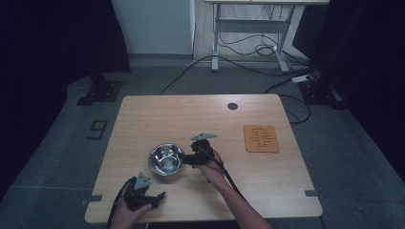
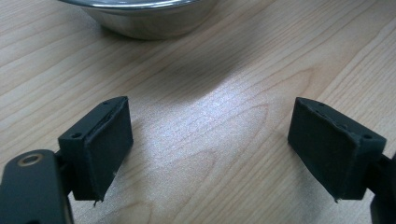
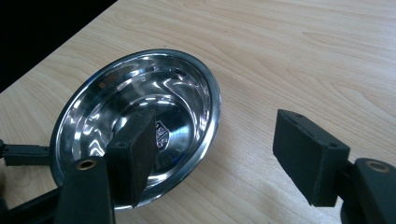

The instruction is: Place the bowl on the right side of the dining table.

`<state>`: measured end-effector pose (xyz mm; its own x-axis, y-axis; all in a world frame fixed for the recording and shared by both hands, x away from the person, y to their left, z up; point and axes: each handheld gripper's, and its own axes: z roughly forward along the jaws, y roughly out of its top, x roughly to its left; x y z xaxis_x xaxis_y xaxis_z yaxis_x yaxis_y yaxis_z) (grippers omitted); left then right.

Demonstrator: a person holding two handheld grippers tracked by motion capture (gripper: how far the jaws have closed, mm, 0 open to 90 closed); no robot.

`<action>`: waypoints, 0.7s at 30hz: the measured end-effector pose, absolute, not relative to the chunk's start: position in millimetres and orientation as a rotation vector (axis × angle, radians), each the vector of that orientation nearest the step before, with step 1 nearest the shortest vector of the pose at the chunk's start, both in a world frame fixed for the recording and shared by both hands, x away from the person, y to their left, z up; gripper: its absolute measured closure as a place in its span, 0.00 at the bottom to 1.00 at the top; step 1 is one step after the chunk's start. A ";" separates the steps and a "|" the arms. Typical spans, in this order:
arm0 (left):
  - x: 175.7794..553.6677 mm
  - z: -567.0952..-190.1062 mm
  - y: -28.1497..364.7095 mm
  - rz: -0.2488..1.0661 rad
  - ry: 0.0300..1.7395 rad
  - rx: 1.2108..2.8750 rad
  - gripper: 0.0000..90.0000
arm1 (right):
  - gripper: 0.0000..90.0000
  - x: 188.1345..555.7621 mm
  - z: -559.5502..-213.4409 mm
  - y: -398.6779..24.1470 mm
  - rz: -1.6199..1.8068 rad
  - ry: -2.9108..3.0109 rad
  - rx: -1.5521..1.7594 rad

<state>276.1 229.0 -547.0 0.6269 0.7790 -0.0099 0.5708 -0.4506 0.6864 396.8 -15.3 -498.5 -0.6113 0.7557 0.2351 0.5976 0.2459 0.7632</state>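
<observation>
One steel bowl (image 1: 166, 159) sits left of centre on the wooden table (image 1: 200, 119), holding nothing but reflections; the right gripper (image 3: 224, 154) is spread wide, one jaw over the bowl's basin, the other outside its rim; the left gripper (image 2: 210, 149) rests near the bowl, jaws apart over bare wood; an orange mat (image 1: 261, 138) lies far right.

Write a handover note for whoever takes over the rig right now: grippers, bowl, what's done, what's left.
Left gripper: open, holding nothing, low at the table's near edge, short of the bowl.
Right gripper: open, one jaw over the bowl's inside, the other outside the rim, not closed on it.
Bowl: steel, upright, no contents seen, on the table left of centre.
Orange mat: on the table to the right, bare.
Done: right gripper lined up on the rim.
Left: probably close on the rim and move the bowl.
</observation>
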 end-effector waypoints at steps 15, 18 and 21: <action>276.2 -547.0 229.0 0.406 1.051 2.185 0.15 | 0.36 403.6 -512.0 1.5 1.247 2.377 1.293; 276.2 -547.0 229.1 0.407 1.050 2.186 0.15 | 0.36 404.4 -514.1 3.9 1.237 2.386 1.296; 276.2 -547.0 229.1 0.407 1.050 2.186 0.15 | 0.38 406.1 -517.0 5.8 1.227 2.399 1.302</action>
<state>276.2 229.1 -547.0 0.6275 0.7786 -0.0083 0.5697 -0.4519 0.6864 406.1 5.8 -517.0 -0.6123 0.7546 0.2359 0.6330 0.2891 0.7182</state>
